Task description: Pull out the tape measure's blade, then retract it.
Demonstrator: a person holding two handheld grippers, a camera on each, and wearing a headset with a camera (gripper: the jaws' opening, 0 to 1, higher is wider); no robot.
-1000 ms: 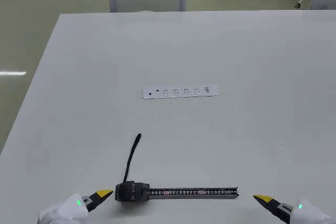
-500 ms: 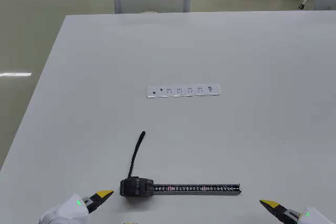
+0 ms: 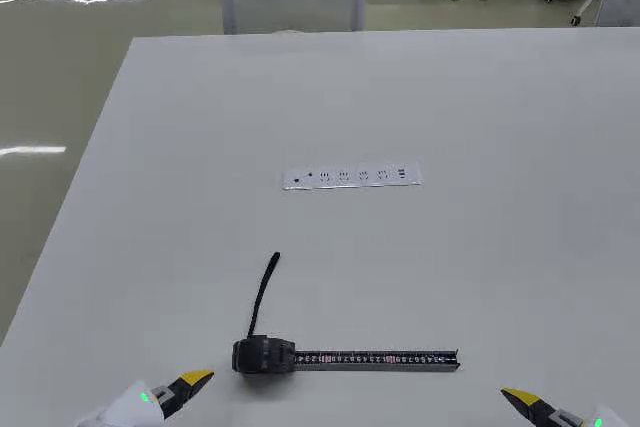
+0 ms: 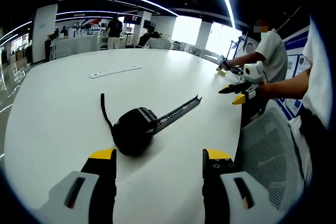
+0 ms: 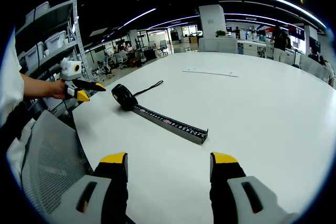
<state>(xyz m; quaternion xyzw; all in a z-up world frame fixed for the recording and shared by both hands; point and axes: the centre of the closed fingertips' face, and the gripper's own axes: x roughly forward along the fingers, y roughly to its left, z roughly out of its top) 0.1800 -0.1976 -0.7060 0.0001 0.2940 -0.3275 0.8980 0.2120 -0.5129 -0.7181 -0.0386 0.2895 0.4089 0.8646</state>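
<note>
Left claw and right claw have white bodies, yellow tips.

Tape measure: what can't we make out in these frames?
Blade markings: too small in the head view, blurred in both gripper views.
Case lock button: the case reads as a dark blob, its detail too small.
Left gripper and right gripper: bodies cut off by the head view's bottom edge.
Power strip socket types: too small.

Black tape measure lies flat, blade extended.
</note>
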